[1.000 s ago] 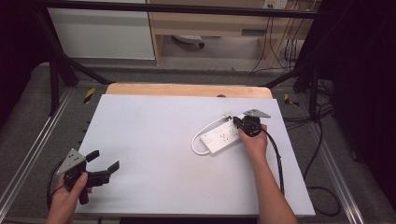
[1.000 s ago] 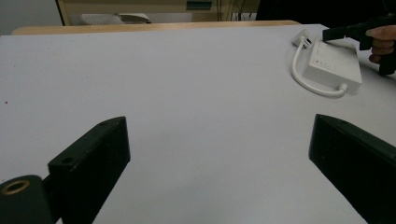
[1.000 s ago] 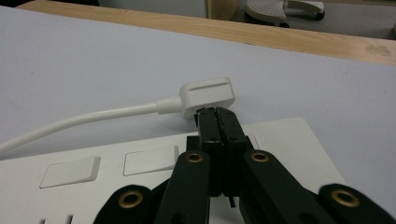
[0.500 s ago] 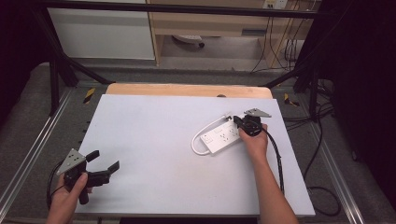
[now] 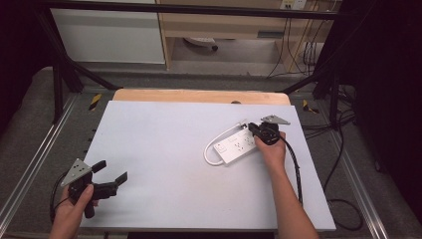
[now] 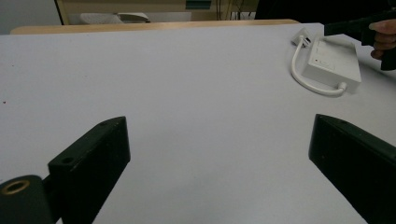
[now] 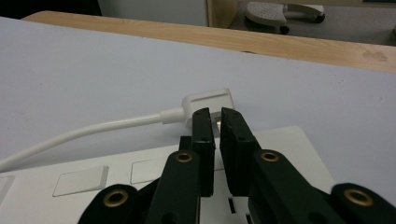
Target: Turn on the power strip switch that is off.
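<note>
Right half of the white table (image 5: pixel 164 149), toward the far edge: a white strip (image 5: pixel 236 147), flat, sockets up, set on a slant. Cable (image 5: pixel 215 144) out of its near-left end, looping round on the table and back along the far side to the plug (image 7: pixel 208 100), which lies on the table just beyond the strip's far-right end.

Right gripper (image 5: pixel 252 128) low over that far-right end, held in the right hand (image 5: pixel 272 149), wrist and forearm coming in from the near edge. In the right gripper view, jaws nearly closed, only a thin slit between them, tips (image 7: pixel 217 114) just short of the plug and above the strip's top face. Something pale in the slit at the tips; cannot tell whether pinched or merely behind.

Left gripper (image 5: pixel 112 171) at the near-left corner of the table, well apart from the strip, gripped by the left hand (image 5: pixel 74 209). Jaws spread wide, nothing between them but bare table, aimed across toward the right side. In the left gripper view (image 6: pixel 219 126), both jaws far apart at the bottom corners, the strip and its cable loop far off at upper right, with the right gripper just beyond it.

Wooden board (image 5: pixel 199 95) along the table's far edge.
</note>
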Action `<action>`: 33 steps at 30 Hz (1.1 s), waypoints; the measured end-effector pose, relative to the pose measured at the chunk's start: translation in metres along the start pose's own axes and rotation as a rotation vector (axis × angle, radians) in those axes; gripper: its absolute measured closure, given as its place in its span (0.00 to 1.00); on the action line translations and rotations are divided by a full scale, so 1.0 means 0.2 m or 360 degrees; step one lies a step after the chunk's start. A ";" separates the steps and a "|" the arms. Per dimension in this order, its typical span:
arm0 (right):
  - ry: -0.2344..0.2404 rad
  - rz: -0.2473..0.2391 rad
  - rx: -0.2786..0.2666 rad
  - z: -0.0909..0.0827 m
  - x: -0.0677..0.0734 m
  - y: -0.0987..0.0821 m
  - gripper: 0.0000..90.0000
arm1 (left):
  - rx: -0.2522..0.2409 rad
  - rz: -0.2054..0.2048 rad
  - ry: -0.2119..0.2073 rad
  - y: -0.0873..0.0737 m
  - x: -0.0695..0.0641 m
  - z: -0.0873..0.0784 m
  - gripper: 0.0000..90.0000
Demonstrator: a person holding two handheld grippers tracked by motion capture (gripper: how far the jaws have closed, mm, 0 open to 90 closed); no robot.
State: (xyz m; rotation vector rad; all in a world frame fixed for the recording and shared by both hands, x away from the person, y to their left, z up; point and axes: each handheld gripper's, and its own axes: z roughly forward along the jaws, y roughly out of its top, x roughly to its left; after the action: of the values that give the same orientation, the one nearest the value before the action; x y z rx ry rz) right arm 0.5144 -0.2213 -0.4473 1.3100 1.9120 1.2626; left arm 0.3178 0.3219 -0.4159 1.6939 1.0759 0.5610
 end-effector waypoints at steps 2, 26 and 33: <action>-0.0001 -0.0004 -0.0004 0.00 0.00 0.00 0.92 | 0.0000 0.0000 0.0000 0.00 0.00 0.00 0.06; 0.0033 0.0004 -0.0022 -0.07 0.04 0.04 0.73 | 0.0018 0.0029 0.0003 0.00 -0.01 0.01 0.06; 0.0041 0.0011 -0.0034 -0.11 0.05 0.06 0.67 | 0.0019 0.0029 0.0001 0.00 -0.01 0.01 0.06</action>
State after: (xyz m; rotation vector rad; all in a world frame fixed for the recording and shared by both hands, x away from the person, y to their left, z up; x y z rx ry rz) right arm 0.4985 -0.2199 -0.4254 1.2963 1.9082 1.3057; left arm 0.3173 0.3194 -0.4163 1.7158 1.0673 0.5680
